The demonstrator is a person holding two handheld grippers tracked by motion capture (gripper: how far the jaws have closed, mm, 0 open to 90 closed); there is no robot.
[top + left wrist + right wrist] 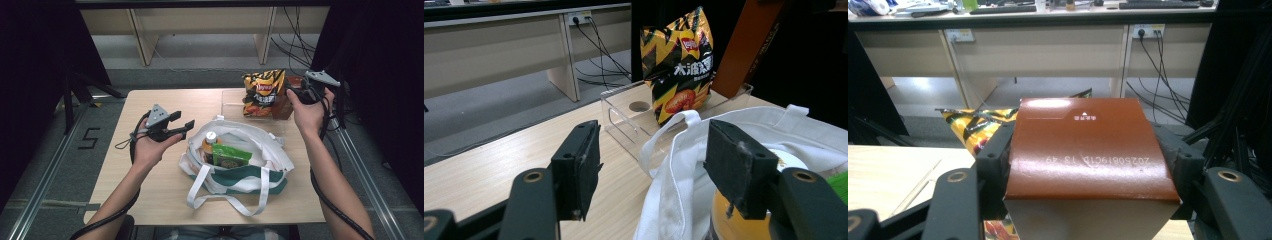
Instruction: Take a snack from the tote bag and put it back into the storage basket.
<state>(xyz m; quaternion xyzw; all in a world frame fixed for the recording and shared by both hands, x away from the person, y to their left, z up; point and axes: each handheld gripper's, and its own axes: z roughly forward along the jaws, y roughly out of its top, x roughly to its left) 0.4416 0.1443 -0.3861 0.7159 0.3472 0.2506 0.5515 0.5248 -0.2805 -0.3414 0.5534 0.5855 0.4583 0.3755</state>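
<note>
Brown carton [1088, 150] is clamped between the right gripper [300, 94]'s jaws, wide grip across its flat sides, at the far right corner of the table [155, 200], in or just over the clear tray [624, 117]; can't tell whether it's lifted clear yet.

Left to right:
- Left gripper [176, 126]: jaws wide apart, nothing in them, hovering just left of the tote bag [260, 150], pads near the bag's handle [669, 135], not touching.
- Tote bag: open, mouth up. Inside: a bottle with orange contents and a white cap [210, 140], plus a green packet [230, 156] leaning beside it.
- Clear tray: holds the chip bag [263, 92] upright, carton just to its right.

My read: carton goes into the tote. Lift it straight up past the tray wall first so it doesn't drag the chip bag over. Use the left gripper to hold the bag rim open. Drop it in the free right side, clear of the bottle.
</note>
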